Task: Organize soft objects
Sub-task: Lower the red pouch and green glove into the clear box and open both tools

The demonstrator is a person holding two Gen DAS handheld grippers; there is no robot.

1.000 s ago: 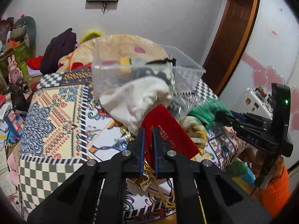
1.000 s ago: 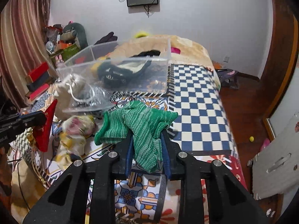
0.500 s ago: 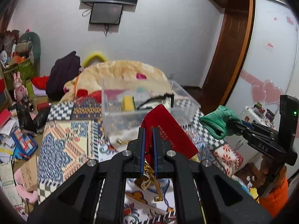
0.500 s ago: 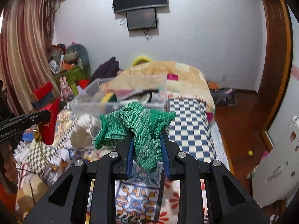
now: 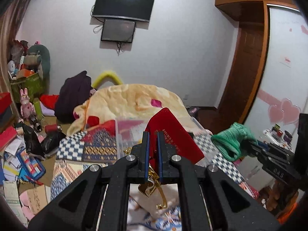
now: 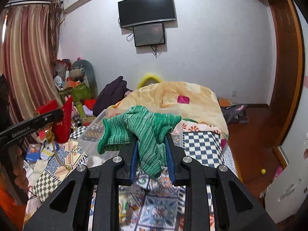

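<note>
We see the green knit cloth [image 6: 142, 132], ribbed and floppy, pinched in our right gripper [image 6: 152, 157] and held up above the clear plastic bin [image 6: 96, 134]. Our left gripper [image 5: 153, 150] is clamped on a flat red pouch [image 5: 173, 132] with gold cord [image 5: 152, 188] dangling under it, also held in the air. Below both lies the patterned bedspread [image 6: 202, 146], with a fluffy beige blanket [image 6: 192, 104] behind the bin. 2 dark screens [image 6: 148, 19] hang on the wall.
</note>
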